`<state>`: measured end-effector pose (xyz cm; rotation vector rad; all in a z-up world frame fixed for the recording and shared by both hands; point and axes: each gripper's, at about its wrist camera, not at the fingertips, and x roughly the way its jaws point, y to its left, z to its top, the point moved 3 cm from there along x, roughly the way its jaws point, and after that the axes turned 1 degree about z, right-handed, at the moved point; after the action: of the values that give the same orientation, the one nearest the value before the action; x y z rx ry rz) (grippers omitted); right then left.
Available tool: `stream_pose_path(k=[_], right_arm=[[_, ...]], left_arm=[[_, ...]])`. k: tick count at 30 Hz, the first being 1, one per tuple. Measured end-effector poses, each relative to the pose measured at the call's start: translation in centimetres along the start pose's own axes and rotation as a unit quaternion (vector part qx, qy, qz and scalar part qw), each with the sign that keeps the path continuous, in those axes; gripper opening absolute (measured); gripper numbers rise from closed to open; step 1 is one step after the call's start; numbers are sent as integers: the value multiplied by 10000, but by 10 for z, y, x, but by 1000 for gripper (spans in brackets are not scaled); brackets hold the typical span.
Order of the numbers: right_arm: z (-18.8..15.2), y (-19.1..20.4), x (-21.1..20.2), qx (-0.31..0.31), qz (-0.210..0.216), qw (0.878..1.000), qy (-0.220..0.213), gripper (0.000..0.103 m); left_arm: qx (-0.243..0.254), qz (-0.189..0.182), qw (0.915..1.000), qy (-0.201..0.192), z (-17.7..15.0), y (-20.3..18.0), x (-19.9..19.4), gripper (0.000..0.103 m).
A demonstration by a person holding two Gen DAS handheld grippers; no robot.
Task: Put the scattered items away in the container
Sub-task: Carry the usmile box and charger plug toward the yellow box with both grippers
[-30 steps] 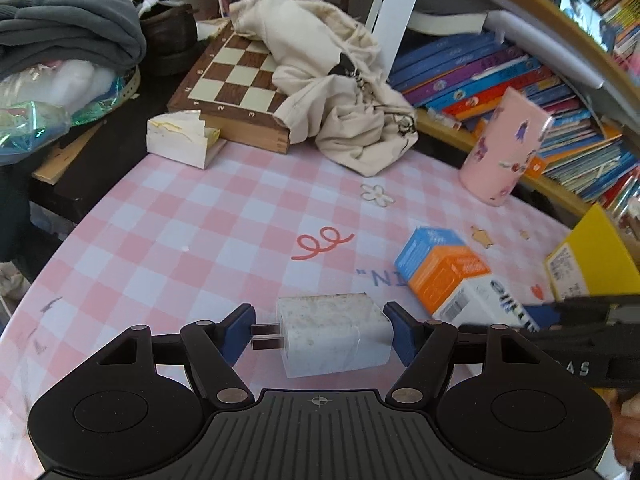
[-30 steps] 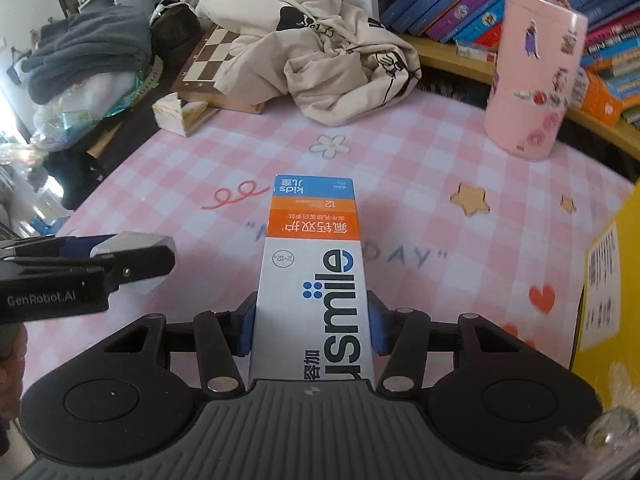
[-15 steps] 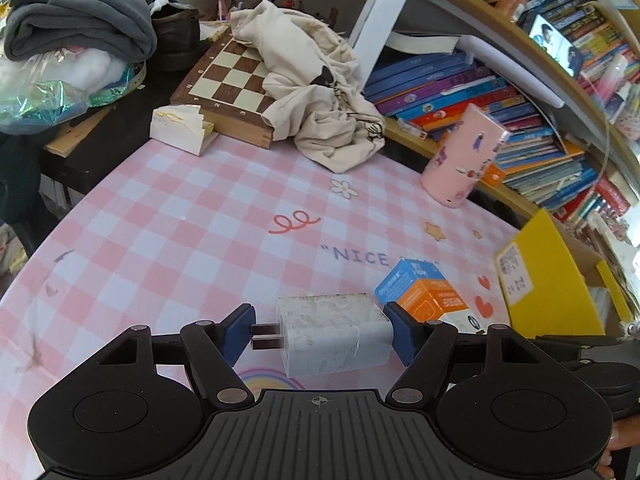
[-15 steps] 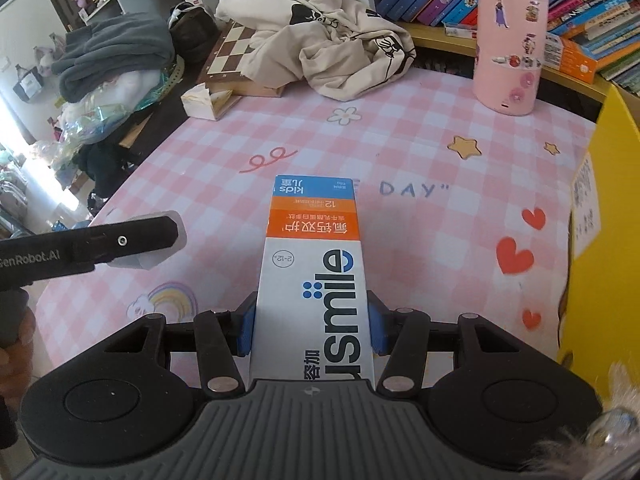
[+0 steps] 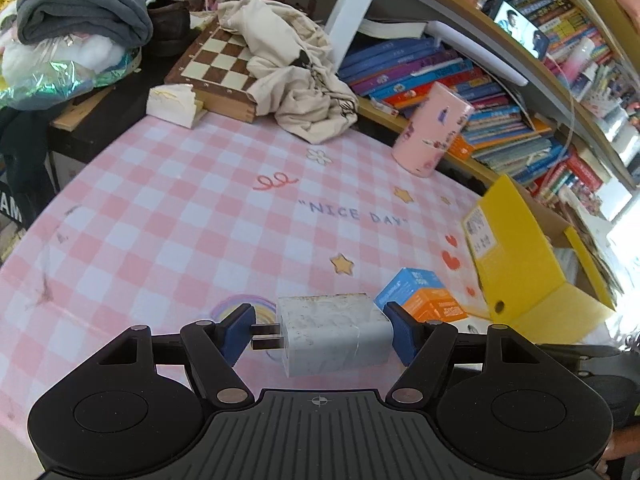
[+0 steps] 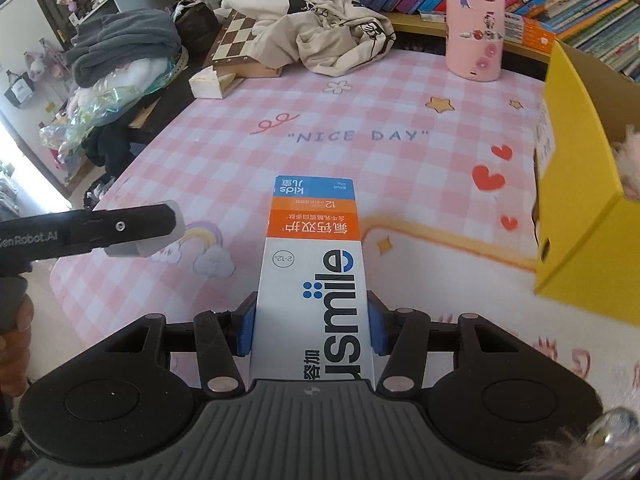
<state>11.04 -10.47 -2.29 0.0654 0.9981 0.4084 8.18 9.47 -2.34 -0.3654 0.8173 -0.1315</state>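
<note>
My left gripper (image 5: pixel 320 332) is shut on a scuffed white plug adapter (image 5: pixel 334 334), its two prongs against the left pad, held above the pink checked tablecloth. My right gripper (image 6: pixel 312 330) is shut on a long toothpaste box (image 6: pixel 314 264), white, orange and blue, which sticks out forward over the table. That box's far end (image 5: pixel 420 294) shows just right of the adapter in the left wrist view. The yellow cardboard box (image 6: pixel 580 208) stands open at the right, close beside the toothpaste box; something fluffy lies inside. The left gripper (image 6: pixel 132 230) with the adapter appears at the left of the right wrist view.
A pink tumbler (image 6: pixel 474 20) stands at the table's far edge by a low shelf of books (image 5: pixel 420 68). A cream garment (image 5: pixel 296 76) lies over a chessboard box (image 5: pixel 216 68) at the back left, with a small white carton (image 5: pixel 172 100) beside it.
Both grippers have travelled to the right across the table with their loads. The yellow box, earlier only at the frame edge, has come much closer and larger.
</note>
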Motion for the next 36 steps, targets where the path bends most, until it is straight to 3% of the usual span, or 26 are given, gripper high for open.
stream_pose_path(k=[19, 36], right_arm=[[-52, 18, -53, 526, -465, 9966, -430, 50], [-90, -6, -89, 1114, -1041, 9867, -566, 50]], left_arm=[[609, -646, 9959, -151, -29, -26, -43, 71], [1072, -1310, 9855, 136, -42, -69, -31, 71]])
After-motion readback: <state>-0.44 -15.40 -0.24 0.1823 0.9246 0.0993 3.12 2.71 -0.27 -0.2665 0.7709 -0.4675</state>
